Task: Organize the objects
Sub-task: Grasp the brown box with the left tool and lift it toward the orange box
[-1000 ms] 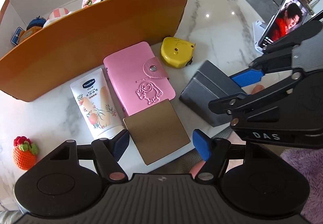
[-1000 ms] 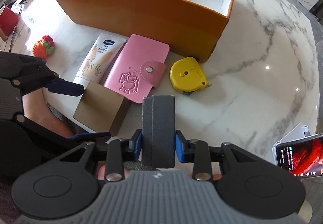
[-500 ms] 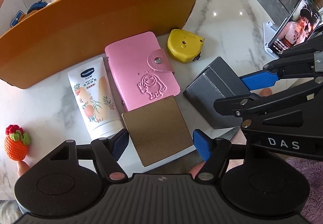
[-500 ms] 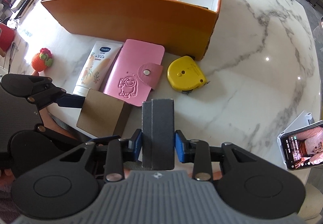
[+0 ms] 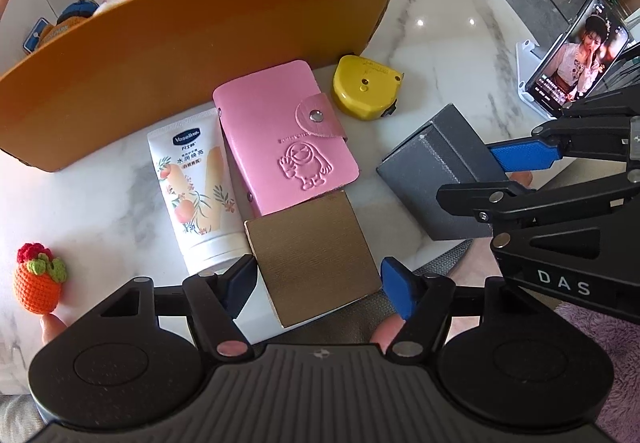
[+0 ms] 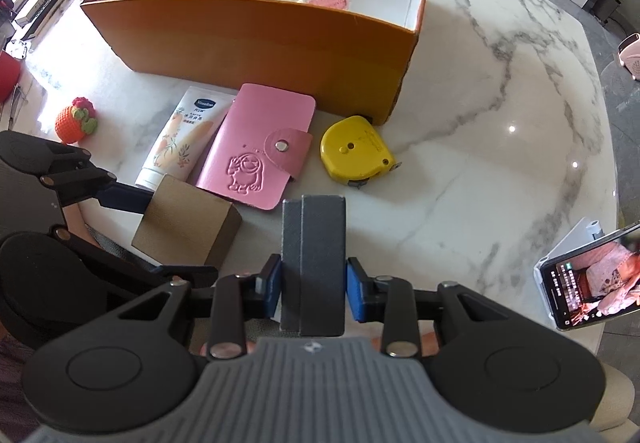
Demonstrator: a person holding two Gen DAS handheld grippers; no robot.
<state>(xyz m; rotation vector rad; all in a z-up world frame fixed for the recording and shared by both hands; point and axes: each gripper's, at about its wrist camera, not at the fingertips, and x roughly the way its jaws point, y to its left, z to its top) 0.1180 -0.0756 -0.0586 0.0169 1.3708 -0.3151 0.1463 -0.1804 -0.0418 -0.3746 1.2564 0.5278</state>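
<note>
My left tongs (image 5: 318, 281) grip a brown box (image 5: 314, 257) above the marble bench (image 6: 500, 147); my right tongs (image 6: 314, 289) clamp a grey box (image 6: 314, 263); both held near the orange box (image 6: 256, 43); pink card holder (image 6: 256, 151) just ahead.

right gripper (image 6: 313, 285) clamps grey box (image 6: 313, 263), lower centre | left gripper (image 6: 160, 235) grips brown box (image 6: 186, 229), left | orange box (image 6: 256, 39) top | pink card holder (image 6: 256, 151) centre on tabletop (image 6: 500, 131)
</note>
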